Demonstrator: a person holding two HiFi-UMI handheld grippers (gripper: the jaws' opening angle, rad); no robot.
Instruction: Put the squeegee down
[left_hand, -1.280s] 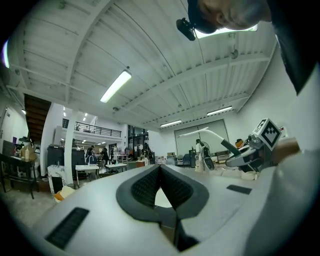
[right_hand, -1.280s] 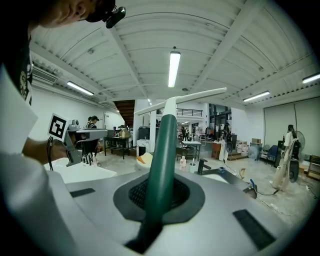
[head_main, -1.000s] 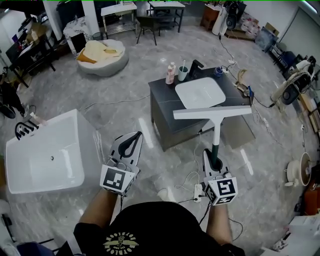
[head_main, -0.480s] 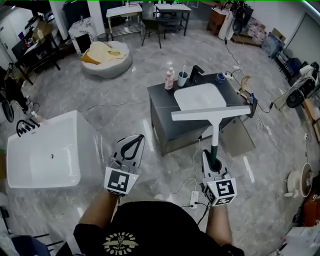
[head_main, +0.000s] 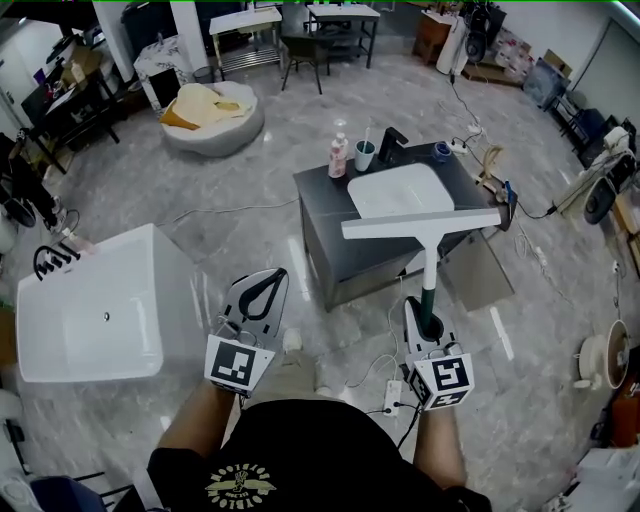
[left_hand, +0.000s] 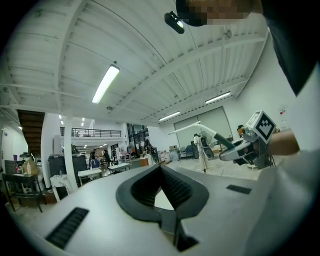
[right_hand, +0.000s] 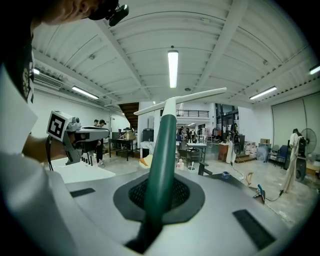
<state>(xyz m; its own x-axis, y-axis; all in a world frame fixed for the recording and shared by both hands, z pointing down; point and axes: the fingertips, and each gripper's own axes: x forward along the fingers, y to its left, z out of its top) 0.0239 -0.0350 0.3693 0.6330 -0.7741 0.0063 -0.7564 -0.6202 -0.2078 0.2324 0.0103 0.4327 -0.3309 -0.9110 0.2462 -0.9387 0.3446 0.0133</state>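
The squeegee (head_main: 421, 224) has a long white blade, a white shaft and a dark green handle (head_main: 429, 303). My right gripper (head_main: 424, 318) is shut on that handle and holds the squeegee out ahead, its blade crosswise over the near edge of the vanity. In the right gripper view the green handle (right_hand: 163, 150) runs out between the jaws of the right gripper (right_hand: 161, 192) to the blade (right_hand: 181, 100). My left gripper (head_main: 270, 277) is at the left, shut with nothing in it. In the left gripper view the left gripper (left_hand: 161, 169) is shut, and the squeegee (left_hand: 199, 127) shows at right.
A dark vanity cabinet (head_main: 330, 250) with a white basin (head_main: 400, 190), a bottle (head_main: 340, 152) and a cup stands just ahead. A white bathtub (head_main: 90, 320) is at the left. A power strip (head_main: 392, 392) and cables lie on the marble floor by my feet. Fans and clutter line the right side.
Both grippers have drifted a little across the room with the person, and the vanity sits slightly nearer. The right gripper's hold on the squeegee is unchanged. A shoe now shows between the arms.
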